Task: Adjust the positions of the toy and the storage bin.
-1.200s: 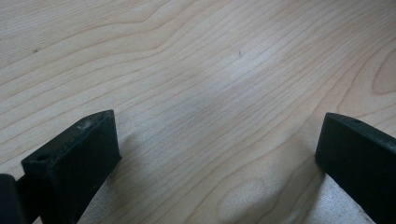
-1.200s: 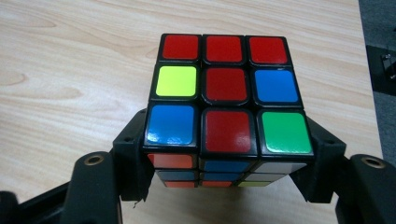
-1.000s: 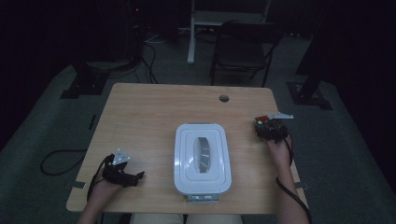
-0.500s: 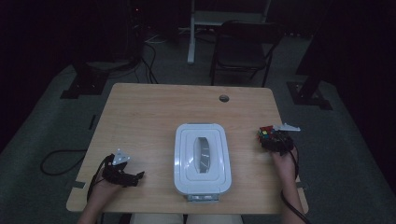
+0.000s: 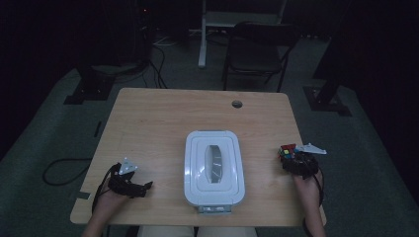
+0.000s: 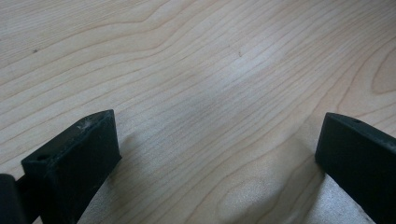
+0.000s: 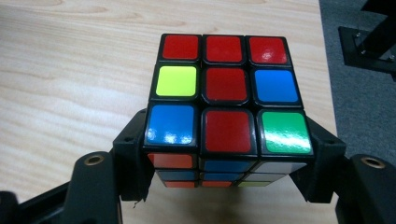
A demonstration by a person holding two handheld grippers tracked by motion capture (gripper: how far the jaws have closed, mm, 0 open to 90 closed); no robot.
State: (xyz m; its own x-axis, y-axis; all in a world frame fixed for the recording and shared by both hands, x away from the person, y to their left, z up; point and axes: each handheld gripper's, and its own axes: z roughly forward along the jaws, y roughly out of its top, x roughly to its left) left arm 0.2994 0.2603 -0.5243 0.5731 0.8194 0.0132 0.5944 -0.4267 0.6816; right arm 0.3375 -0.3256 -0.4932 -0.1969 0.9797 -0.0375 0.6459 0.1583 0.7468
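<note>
we see a person seated at a light wooden table in a dim room, a two-jaw gripper in each hand. the right gripper sits near the table's right edge, its jaws pinching a scrambled puzzle cube from both sides. in the right gripper view the cube is clamped between the two black jaws, its top face mostly red with one yellow, two blue and one green sticker, and bare table shows behind it, with grey carpet past the edge at the right. whether the cube's underside touches the wood we cannot tell. the right hand comes in from the bottom of the high view, a cable trailing beside the wrist.

the left gripper lies low over the near left part of the table, pointing toward the middle. in the left gripper view its jaws stand spread wide, with nothing but wood grain between them. the left hand holds it close to the near edge.

between the two grippers, well apart from both, a white lidded container stands at the middle of the near half of the table, its lid on and its long side running away from the person. a small round hole shows in the tabletop near the far edge. a dark chair stands beyond the table.
</note>
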